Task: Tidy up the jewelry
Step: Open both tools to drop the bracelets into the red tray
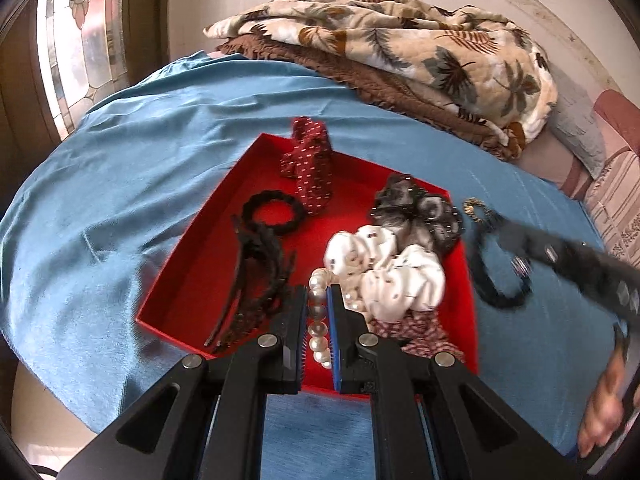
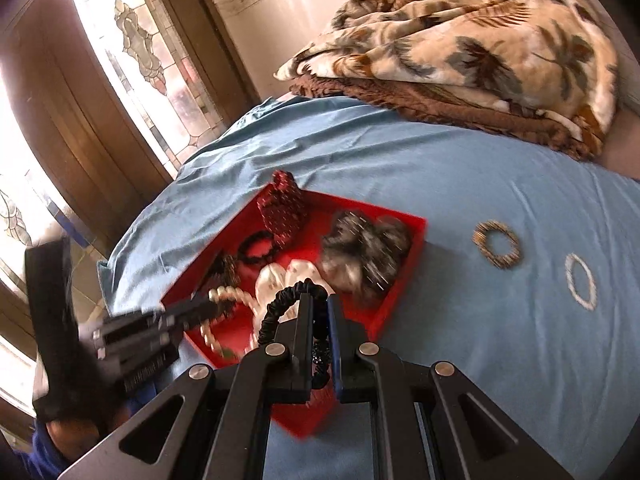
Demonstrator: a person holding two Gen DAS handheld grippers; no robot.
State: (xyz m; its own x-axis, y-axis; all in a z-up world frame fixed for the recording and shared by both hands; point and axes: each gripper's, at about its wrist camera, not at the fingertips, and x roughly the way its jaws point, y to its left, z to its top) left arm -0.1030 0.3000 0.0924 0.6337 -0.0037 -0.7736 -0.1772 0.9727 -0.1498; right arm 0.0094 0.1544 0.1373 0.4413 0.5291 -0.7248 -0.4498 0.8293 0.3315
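Blue sheet (image 1: 120, 200) covered a bed, with a leaf-print blanket (image 1: 400, 40) piled at twelve o'clock and stained glass (image 1: 76, 40) seen at ten o'clock. A red tray (image 1: 208, 280) was laid on the sheet.

Inside the tray were seen a red studded bow (image 1: 308, 160), a black ring tie (image 1: 272, 214), dark clips (image 1: 256, 276), a grey scrunchie (image 1: 416, 208), a white scrunchie (image 1: 384, 268) and a checked scrunchie (image 1: 420, 332).

The left tool (image 1: 318, 292) was closed on a pearl bracelet (image 1: 318, 312), which was held between the pads over the tray's six o'clock edge, beside the white scrunchie.

The right tool (image 2: 318, 300) was closed on a black tie (image 2: 288, 304), looped up from the jaws at eleven o'clock, above the tray's near corner. In the left view this tie (image 1: 492, 276) was seen hanging off the tray's three o'clock side.

On the sheet, at two o'clock from the tray in the right view, a gold ring (image 2: 498, 248) and a white ring (image 2: 580, 284) were laid near each other, apart from the tray.
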